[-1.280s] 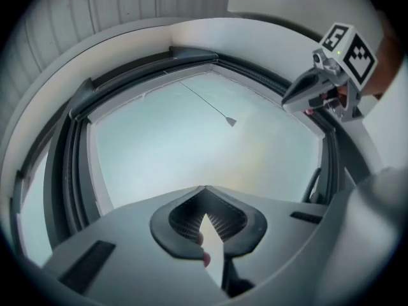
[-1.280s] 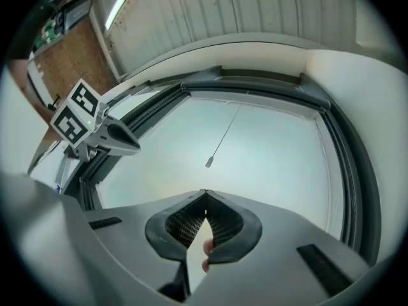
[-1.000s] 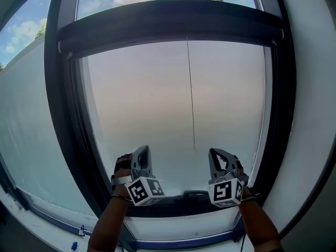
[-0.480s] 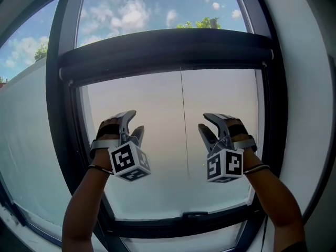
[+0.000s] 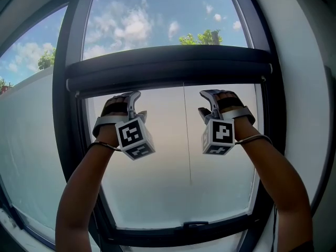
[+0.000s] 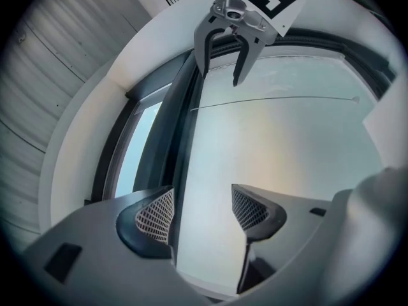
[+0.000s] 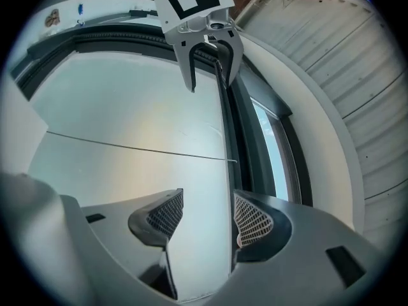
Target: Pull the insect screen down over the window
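Both up from bottom rail point(image 5: 195, 229): left gripper point(image 5: 135, 103), right gripper point(image 5: 207, 103), jaws just sprung apart, empty, dark bar point(image 5: 173, 64) just above them. Risk: uneven grab tilts bar, jams it.

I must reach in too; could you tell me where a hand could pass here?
Free: the lower half of the window, above the bottom handle. Crowded: under the roller bar, where left gripper and right gripper flank the cord.

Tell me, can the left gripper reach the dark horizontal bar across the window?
Probably yes. The left gripper sits just below the dark horizontal bar, its fingers have just been opening with nothing between them, and nothing blocks the way up.
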Available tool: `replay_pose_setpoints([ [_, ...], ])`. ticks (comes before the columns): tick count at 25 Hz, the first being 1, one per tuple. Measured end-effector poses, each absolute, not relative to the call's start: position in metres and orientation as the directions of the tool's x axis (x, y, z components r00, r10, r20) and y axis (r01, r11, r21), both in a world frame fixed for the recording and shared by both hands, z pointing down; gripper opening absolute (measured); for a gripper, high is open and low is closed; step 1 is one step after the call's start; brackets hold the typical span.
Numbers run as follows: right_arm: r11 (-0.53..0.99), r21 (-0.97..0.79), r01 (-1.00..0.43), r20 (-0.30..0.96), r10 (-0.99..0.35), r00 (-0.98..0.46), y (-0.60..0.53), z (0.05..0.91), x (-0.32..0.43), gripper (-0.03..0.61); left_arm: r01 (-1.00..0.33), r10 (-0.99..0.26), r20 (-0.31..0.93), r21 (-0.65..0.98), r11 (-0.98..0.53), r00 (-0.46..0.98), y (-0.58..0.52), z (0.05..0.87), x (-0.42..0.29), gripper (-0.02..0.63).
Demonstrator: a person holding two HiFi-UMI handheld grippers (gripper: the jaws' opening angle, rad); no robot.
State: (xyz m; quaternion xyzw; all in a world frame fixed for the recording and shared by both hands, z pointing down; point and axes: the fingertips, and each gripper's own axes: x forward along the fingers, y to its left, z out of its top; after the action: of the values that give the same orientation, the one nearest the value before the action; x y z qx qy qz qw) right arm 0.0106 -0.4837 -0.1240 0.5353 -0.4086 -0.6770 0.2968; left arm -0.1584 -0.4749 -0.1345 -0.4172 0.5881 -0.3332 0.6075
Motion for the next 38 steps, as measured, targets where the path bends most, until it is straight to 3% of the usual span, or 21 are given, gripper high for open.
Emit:
replay_pose_setpoints([
  [7, -0.504, 0.859, -0.085, -0.511, -0.835, -0.203, -0.496, -0.163, 0.012, 0.230, -0.098, -0.907, -0.418, -0.906, 0.412, 0.051, -0.488, -0.163, -0.158, 0.264],
  [15, -0.501, 0.865, -0.023, -0.497, -0.849, -0.179, -0.512, -0.176, 0.027, 0.230, -0.092, -0.916, -0.401, -0.912, 0.399, -0.001, -0.510, -0.173, -0.169, 0.264],
  [19, -0.430, 0.903, 0.001, -0.425, -0.892, -0.152, -0.524, -0.175, 0.032, 0.230, -0.095, -0.920, -0.392, -0.916, 0.391, 0.000, -0.514, -0.173, -0.170, 0.264],
  [26, -0.418, 0.908, 0.024, -0.411, -0.901, -0.139, -0.529, -0.177, 0.034, 0.230, -0.064, -0.927, -0.375, -0.925, 0.374, 0.000, -0.514, -0.173, -0.168, 0.264],
  [38, -0.258, 0.966, 0.033, -0.254, -0.963, -0.094, -0.523, -0.162, 0.033, 0.230, -0.049, -0.980, -0.196, -0.979, 0.197, -0.011, -0.512, -0.158, -0.171, 0.264],
])
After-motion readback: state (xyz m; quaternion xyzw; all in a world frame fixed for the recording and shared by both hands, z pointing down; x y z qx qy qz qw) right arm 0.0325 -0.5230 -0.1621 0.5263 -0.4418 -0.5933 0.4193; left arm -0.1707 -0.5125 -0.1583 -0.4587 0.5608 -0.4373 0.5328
